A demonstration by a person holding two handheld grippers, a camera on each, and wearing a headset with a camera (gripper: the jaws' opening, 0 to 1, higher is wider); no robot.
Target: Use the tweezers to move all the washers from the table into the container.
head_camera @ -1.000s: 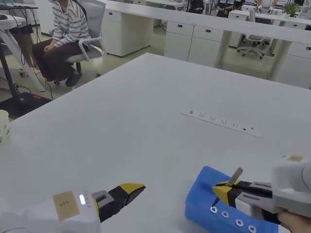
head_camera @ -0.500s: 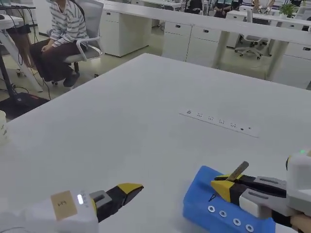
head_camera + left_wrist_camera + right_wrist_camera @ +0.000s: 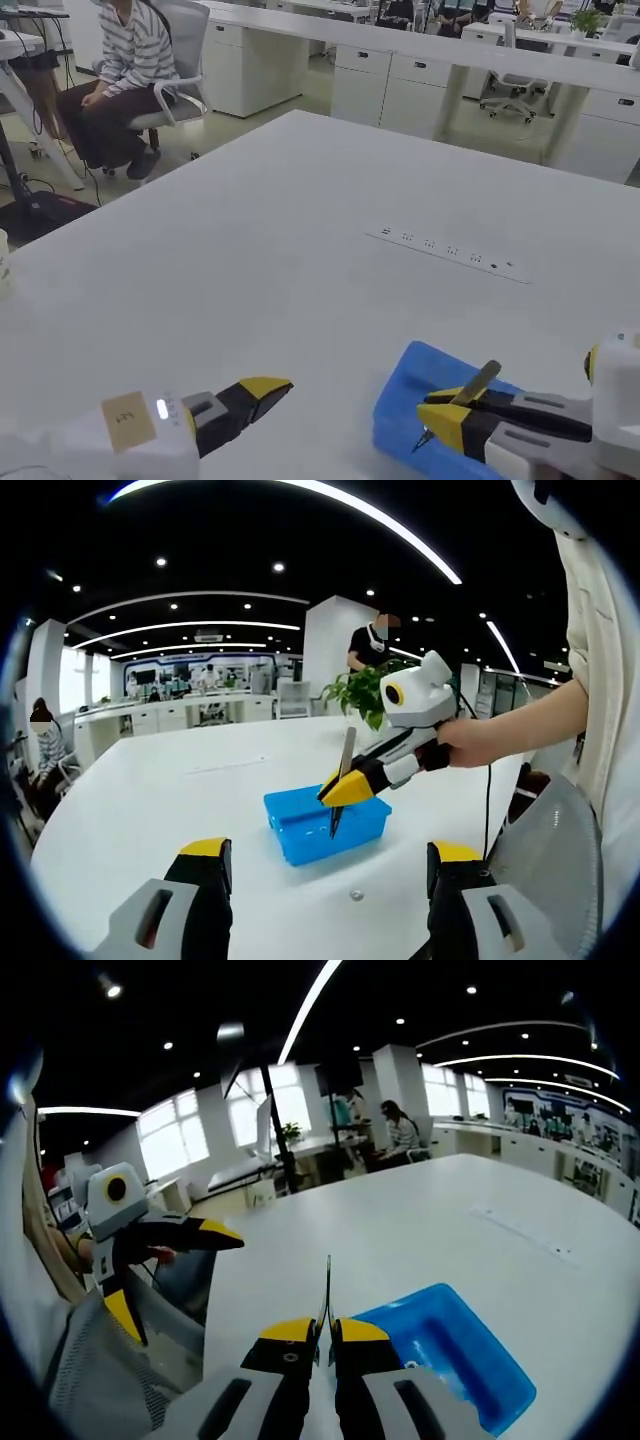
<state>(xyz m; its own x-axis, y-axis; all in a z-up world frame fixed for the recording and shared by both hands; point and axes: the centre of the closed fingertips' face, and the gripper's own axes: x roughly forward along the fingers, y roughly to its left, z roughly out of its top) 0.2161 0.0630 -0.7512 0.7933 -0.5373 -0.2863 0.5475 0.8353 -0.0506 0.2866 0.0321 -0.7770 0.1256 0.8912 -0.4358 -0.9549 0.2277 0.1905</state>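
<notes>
A blue container [image 3: 398, 402] sits at the near right of the white table [image 3: 260, 260]. My right gripper [image 3: 436, 416] hangs over its near left part, shut on metal tweezers [image 3: 478, 380] whose tips point down at the container's edge. The right gripper view shows the tweezers [image 3: 326, 1285] upright between the closed jaws, with the container [image 3: 455, 1350] just beyond to the right. My left gripper [image 3: 272, 388] stands open to the container's left, nothing between its jaws. In the left gripper view one small washer [image 3: 355, 893] lies on the table in front of the container [image 3: 325, 825].
A flat white power strip [image 3: 445, 252] lies farther back on the table. A person sits on an office chair [image 3: 165, 70] at the far left, beyond the table's edge. White desks and cabinets line the back of the room.
My right gripper with the tweezers has moved left and nearer, toward the container's near left edge, and now covers the washers seen in the container before. The left gripper has hardly moved.
</notes>
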